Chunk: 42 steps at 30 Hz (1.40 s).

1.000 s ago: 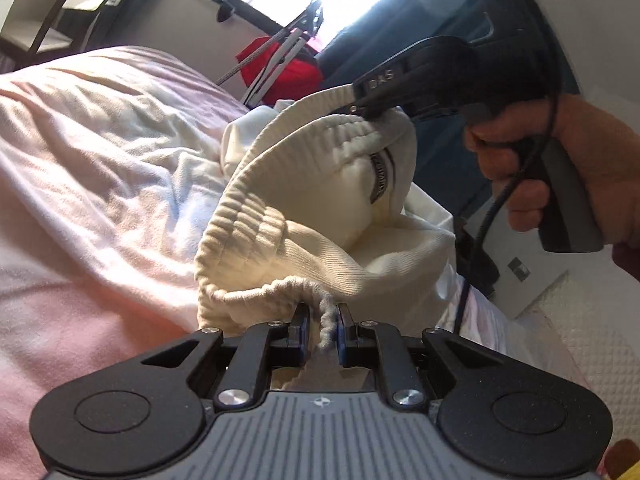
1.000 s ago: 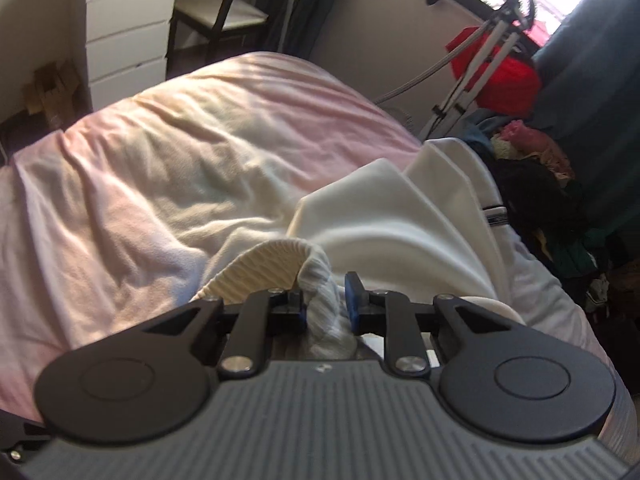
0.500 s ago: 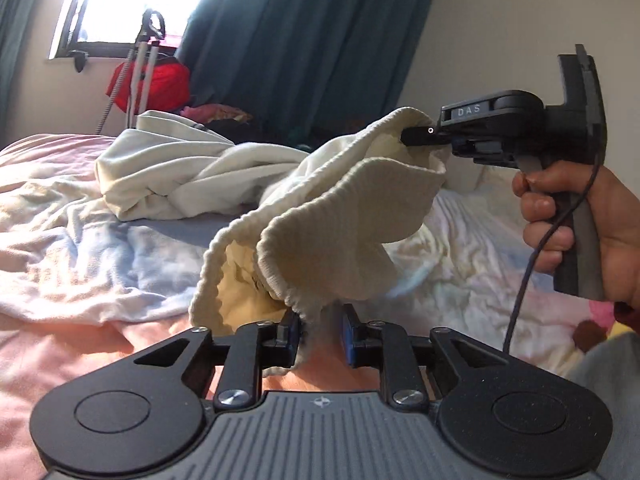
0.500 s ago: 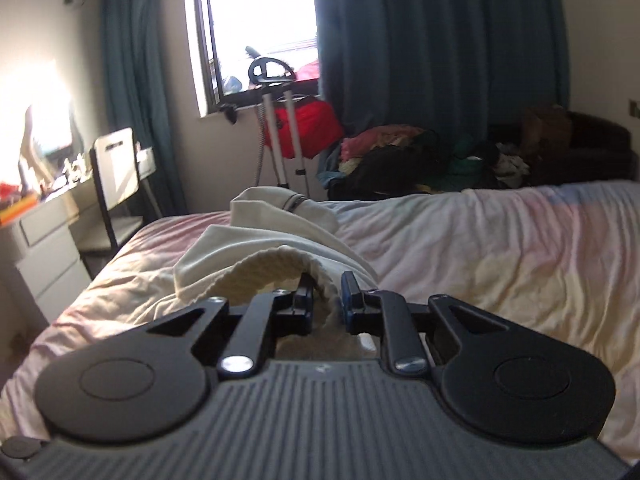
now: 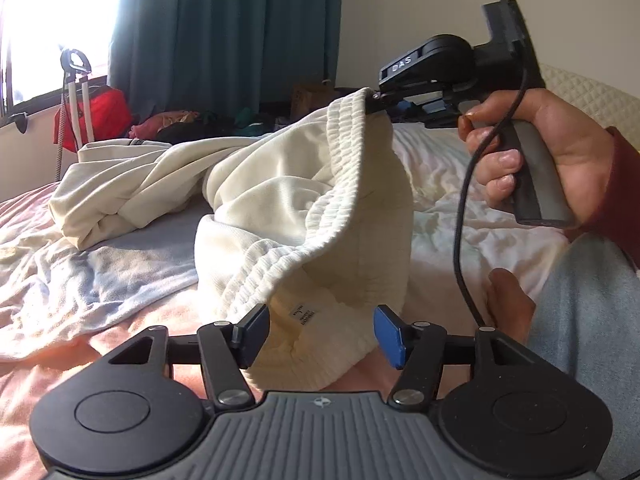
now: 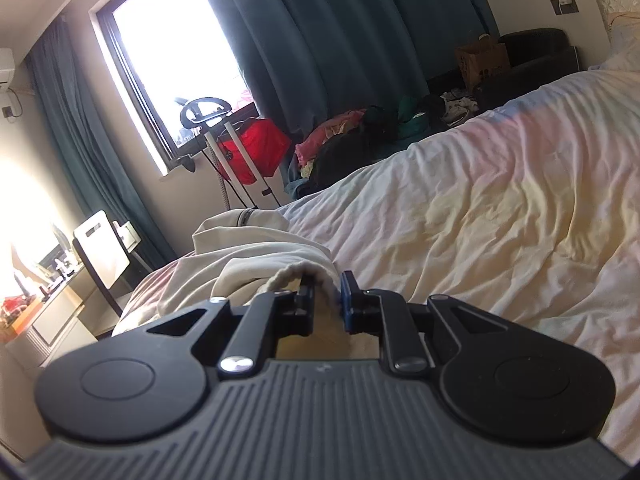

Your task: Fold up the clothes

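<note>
Left gripper (image 5: pixel 320 334) spread wide around cream sweatpants (image 5: pixel 304 208); right gripper (image 6: pixel 327 296) seemingly pinching ribbed waistband (image 5: pixel 344 152).

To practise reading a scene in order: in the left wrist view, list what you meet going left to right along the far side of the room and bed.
Bright window → red bag → teal curtain → right gripper pinching the cream garment → hand.

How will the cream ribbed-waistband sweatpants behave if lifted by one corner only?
Probably floppy: the cream ribbed-waistband sweatpants sag below the right hand-held gripper, which pinches the waistband. Likely to trail, since most fabric lies bunched on the bed. The thick knit seems unlikely to slip.
</note>
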{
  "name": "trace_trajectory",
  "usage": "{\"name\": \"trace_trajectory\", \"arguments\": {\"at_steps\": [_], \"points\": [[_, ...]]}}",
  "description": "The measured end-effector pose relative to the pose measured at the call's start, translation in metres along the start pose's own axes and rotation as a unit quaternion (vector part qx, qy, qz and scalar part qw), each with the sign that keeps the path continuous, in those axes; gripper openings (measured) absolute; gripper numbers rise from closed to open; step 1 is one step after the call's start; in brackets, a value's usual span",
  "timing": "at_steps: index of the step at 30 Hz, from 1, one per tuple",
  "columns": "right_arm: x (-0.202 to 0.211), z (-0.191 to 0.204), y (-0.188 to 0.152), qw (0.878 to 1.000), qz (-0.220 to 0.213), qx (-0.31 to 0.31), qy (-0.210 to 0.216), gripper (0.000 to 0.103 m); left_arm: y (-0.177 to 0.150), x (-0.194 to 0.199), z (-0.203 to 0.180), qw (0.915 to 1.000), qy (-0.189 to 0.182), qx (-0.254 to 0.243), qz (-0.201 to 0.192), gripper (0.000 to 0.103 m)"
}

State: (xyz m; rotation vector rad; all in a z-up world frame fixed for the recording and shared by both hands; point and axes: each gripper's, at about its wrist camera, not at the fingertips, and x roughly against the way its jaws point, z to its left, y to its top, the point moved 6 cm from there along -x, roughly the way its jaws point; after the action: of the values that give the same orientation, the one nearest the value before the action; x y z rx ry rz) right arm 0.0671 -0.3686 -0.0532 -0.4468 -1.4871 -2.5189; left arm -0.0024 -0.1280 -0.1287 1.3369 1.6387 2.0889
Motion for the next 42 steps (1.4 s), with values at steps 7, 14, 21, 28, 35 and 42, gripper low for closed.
{"name": "trace_trajectory", "arguments": {"at_steps": [7, 14, 21, 28, 35, 42], "points": [[0.005, 0.008, 0.003, 1.0, -0.014, 0.007, 0.014, 0.017, 0.004, 0.01, 0.004, 0.9996, 0.016, 0.003, -0.021, 0.061], [0.005, 0.009, 0.002, 1.0, -0.019, 0.012, 0.008, 0.017, 0.006, 0.011, 0.015, 0.9979, 0.051, 0.025, -0.032, 0.066], [0.006, 0.013, 0.0, 0.999, -0.027, 0.023, 0.001, 0.017, -0.008, -0.029, 0.038, 0.9913, 0.12, 0.042, 0.035, 0.066], [0.004, 0.014, -0.002, 0.999, -0.027, 0.04, -0.013, 0.017, -0.024, -0.039, 0.091, 0.9683, 0.123, 0.208, 0.062, 0.058], [-0.001, 0.017, -0.009, 0.998, -0.016, 0.062, -0.024, 0.018, -0.006, -0.01, 0.106, 0.9623, 0.109, 0.249, -0.003, 0.01], [-0.006, 0.018, -0.022, 0.997, 0.006, 0.074, -0.036, 0.018, 0.036, 0.025, 0.144, 0.9506, 0.147, 0.264, -0.07, 0.009]]}}
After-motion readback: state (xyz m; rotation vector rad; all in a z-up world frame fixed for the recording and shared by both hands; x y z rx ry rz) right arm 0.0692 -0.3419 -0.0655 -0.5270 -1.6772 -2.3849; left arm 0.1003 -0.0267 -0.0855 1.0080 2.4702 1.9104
